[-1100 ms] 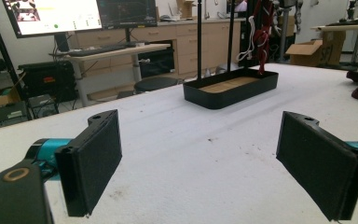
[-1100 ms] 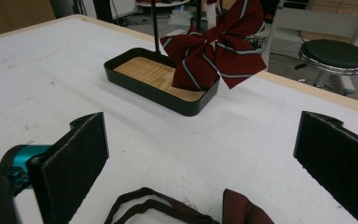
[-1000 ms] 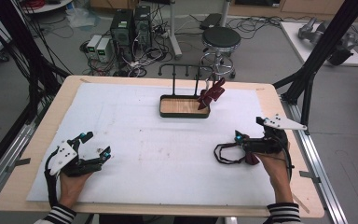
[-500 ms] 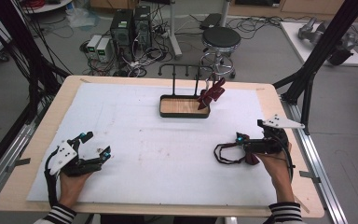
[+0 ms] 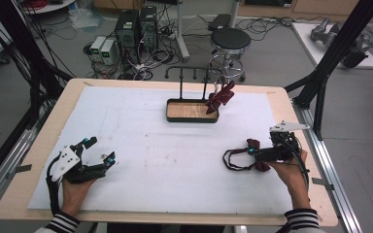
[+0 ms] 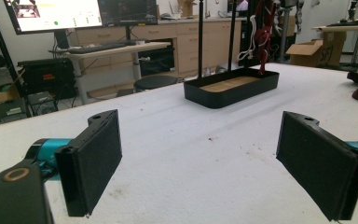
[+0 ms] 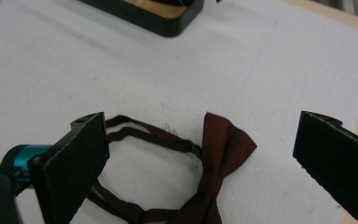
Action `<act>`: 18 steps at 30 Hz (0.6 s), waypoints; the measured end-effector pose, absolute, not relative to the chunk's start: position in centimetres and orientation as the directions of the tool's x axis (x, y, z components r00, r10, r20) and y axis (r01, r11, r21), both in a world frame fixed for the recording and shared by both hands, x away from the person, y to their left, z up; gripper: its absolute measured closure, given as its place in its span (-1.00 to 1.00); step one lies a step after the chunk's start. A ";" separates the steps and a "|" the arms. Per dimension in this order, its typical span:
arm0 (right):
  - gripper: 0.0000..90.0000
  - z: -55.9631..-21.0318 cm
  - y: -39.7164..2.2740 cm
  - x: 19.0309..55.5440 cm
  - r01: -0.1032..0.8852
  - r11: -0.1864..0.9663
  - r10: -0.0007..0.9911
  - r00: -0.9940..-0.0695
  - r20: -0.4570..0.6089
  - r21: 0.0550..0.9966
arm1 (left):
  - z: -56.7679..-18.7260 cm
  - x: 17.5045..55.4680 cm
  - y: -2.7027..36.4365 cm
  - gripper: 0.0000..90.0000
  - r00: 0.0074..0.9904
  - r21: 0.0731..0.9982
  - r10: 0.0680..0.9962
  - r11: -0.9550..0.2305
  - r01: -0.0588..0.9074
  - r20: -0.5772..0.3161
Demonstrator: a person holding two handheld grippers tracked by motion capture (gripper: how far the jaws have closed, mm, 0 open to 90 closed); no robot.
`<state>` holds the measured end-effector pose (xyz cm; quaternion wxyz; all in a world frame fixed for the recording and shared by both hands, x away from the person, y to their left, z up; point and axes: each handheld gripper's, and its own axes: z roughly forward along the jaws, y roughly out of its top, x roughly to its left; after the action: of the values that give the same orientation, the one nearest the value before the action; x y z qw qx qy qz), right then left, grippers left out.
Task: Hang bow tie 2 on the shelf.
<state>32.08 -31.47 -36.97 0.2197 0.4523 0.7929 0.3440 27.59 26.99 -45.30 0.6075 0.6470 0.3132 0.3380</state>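
Unchanged since the earlier frames: right tongs [image 7: 200, 163] stay spread wide over the maroon bow tie [image 7: 221, 156] (untouched); left tongs [image 6: 214, 161] open on the counter [image 5: 150, 145].

maroon bow tie [image 7: 223, 154], flat, strap looped

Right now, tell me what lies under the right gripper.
Under the open right gripper lies a dark red bow tie with its strap looped to one side, flat on the white table cover. In the high view, the gripper covers part of the bow.
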 end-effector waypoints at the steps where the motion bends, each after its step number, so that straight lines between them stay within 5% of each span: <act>1: -0.92 -37.1 -31.5 32.2 0.574 0.365 0.868 -0.495 -0.044 0.733 | -45.3 27.6 27.0 -0.68 0.576 0.998 0.816 -0.066 -0.004 0.056; 18: -0.66 -39.0 -31.7 33.7 0.729 0.416 0.879 -0.477 -0.033 0.544 | -45.3 27.6 26.9 -0.68 0.573 0.997 0.817 -0.074 -0.008 0.065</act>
<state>33.70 -31.69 -38.97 0.1586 0.4864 0.8262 0.2359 27.55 26.88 -45.28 0.6049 0.6485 0.3119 0.3409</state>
